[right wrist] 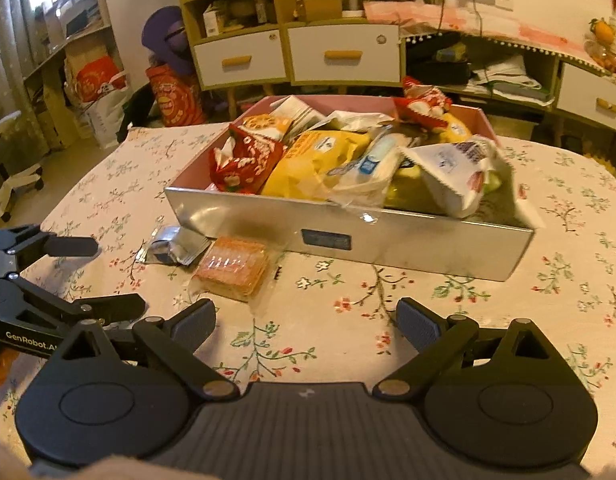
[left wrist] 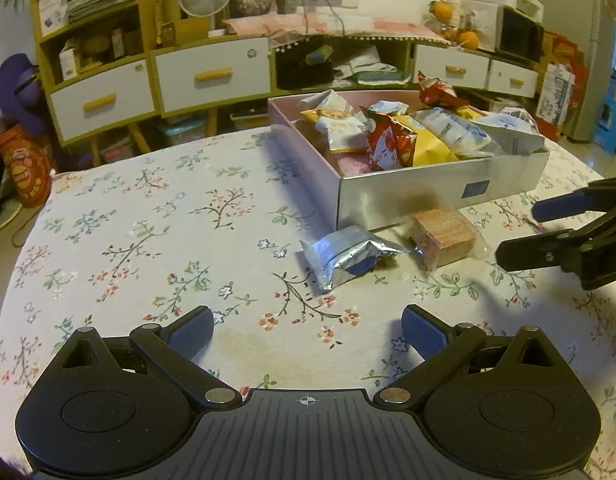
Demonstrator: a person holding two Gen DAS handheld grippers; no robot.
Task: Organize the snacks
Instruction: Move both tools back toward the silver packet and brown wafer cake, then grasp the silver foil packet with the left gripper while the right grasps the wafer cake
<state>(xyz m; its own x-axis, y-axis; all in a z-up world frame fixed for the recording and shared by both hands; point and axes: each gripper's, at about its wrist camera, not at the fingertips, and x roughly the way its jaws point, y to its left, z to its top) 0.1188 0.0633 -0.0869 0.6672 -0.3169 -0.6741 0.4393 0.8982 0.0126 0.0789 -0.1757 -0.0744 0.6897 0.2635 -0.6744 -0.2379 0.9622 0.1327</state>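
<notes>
Snacks mostly packed in silver-sided cardboard box with pink lining (right wrist: 388,240) on floral-cloth counter (left wrist: 148,220). Two left outside, against box front wall: crinkled silver foil packet (left wrist: 348,256) and clear-wrapped orange wafer block (right wrist: 232,266). Left claw (left wrist: 306,334) and right claw (right wrist: 306,320) both spread wide, empty, hovering short of them. Judged: collection nearly done; next, close on wafer block, lift over wall

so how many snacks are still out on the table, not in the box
2. A silver foil packet lies by the box's near corner, and a clear-wrapped pack of orange wafers sits right beside it against the box's front wall. Anything behind the box is hidden.
</notes>
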